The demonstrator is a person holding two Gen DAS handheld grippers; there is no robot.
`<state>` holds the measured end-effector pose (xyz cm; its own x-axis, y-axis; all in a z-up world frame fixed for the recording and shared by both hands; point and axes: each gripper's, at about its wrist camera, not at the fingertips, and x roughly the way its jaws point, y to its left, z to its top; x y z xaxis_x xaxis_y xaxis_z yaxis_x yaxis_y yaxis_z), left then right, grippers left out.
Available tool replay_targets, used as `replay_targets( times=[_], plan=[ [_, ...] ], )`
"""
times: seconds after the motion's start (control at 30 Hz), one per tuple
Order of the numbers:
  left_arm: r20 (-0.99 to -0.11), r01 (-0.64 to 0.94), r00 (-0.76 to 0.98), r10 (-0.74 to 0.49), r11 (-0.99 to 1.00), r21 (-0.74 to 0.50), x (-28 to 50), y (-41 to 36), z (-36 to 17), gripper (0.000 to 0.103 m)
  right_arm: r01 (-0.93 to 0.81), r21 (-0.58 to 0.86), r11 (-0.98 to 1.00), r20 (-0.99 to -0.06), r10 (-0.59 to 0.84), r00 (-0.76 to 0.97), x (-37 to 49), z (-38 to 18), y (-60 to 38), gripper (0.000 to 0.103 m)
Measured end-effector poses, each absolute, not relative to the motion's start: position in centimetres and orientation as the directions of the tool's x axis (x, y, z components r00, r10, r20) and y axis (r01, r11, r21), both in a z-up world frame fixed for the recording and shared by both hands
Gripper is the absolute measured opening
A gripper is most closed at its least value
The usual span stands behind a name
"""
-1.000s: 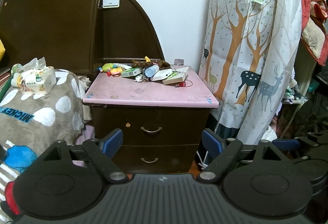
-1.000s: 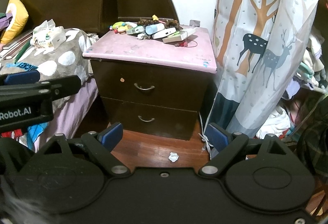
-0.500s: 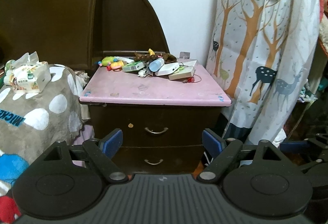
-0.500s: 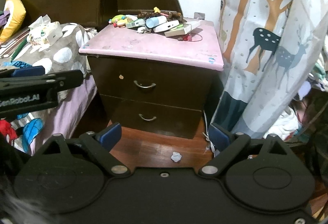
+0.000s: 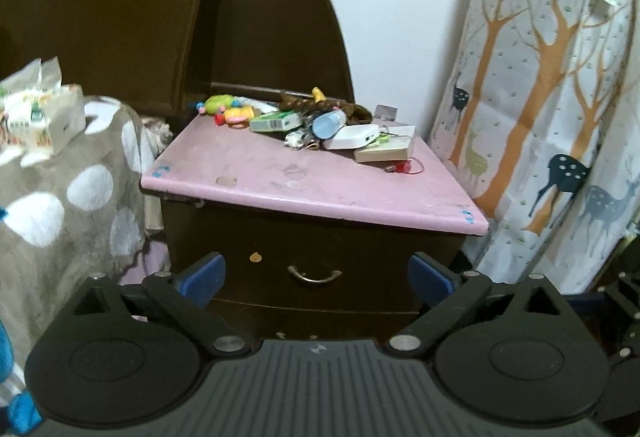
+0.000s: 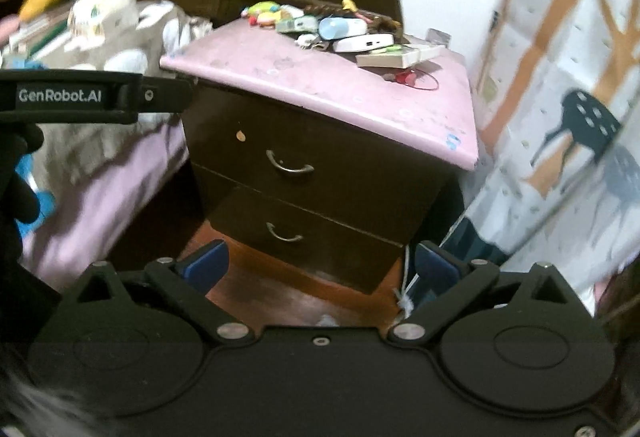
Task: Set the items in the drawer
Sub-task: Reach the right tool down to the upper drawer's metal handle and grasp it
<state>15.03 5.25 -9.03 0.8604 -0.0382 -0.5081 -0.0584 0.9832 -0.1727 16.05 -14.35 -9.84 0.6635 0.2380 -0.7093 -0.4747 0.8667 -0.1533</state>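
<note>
A dark wooden nightstand with a pink top (image 5: 304, 181) (image 6: 332, 85) stands ahead. Its top drawer (image 5: 314, 273) (image 6: 290, 165) and bottom drawer (image 6: 284, 233) are both closed, each with a curved metal handle. At the back of the top lies a pile of small items: toys (image 5: 228, 109), a green box (image 5: 276, 121), a blue-capped bottle (image 5: 329, 123) (image 6: 340, 27), a white case (image 5: 352, 136) (image 6: 362, 43), a flat box (image 5: 386, 151). My left gripper (image 5: 316, 277) is open and empty in front of the top drawer. My right gripper (image 6: 322, 267) is open and empty, lower, near the floor.
A bed with a spotted grey blanket (image 5: 60, 189) and a tissue pack (image 5: 36, 113) lies left. A deer-print curtain (image 5: 552, 97) hangs right. The dark headboard (image 5: 120, 17) stands behind. A paper scrap (image 6: 328, 319) lies on the wooden floor. The left gripper's body (image 6: 92, 97) shows at the right wrist view's left.
Both grippers have moved closer to the nightstand, which looms larger. The right view has tilted and is blurred from motion. Both grippers stay open and empty.
</note>
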Motion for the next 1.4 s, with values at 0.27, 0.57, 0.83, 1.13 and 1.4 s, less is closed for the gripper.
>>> replay_targets(
  times=[0.27, 0.57, 0.83, 1.13, 1.4],
  plan=[
    [-0.488, -0.071, 0.872, -0.049, 0.972, -0.224, 16.9, 8.4, -11.1, 0.102, -0.513, -0.259, 0.818, -0.681, 0.221, 0.698, 20.6, -12.2, -12.2, 0.100],
    [-0.477, -0.052, 0.871, -0.113, 0.946, -0.319, 18.0, 11.3, -12.3, 0.102, -0.649, -0.432, 0.625, -0.664, 0.267, 0.699, 24.6, -16.2, -7.2, 0.096],
    [-0.480, -0.074, 0.869, -0.118, 0.929, -0.363, 18.6, 13.0, -13.4, 0.102, -0.704, -0.587, 0.401, -0.677, 0.234, 0.698, 28.3, -20.8, -3.1, 0.051],
    [-0.425, -0.095, 0.897, -0.121, 0.887, -0.451, 18.5, 14.9, -13.8, 0.102, -0.738, -0.654, 0.165, -0.703, 0.226, 0.674, 30.0, -24.5, -0.2, 0.053],
    [-0.428, -0.065, 0.894, -0.134, 0.906, -0.418, 18.4, 14.7, -12.9, 0.102, -0.762, -0.646, 0.046, -0.749, 0.154, 0.644, 31.4, -26.9, 1.6, 0.022]
  ],
)
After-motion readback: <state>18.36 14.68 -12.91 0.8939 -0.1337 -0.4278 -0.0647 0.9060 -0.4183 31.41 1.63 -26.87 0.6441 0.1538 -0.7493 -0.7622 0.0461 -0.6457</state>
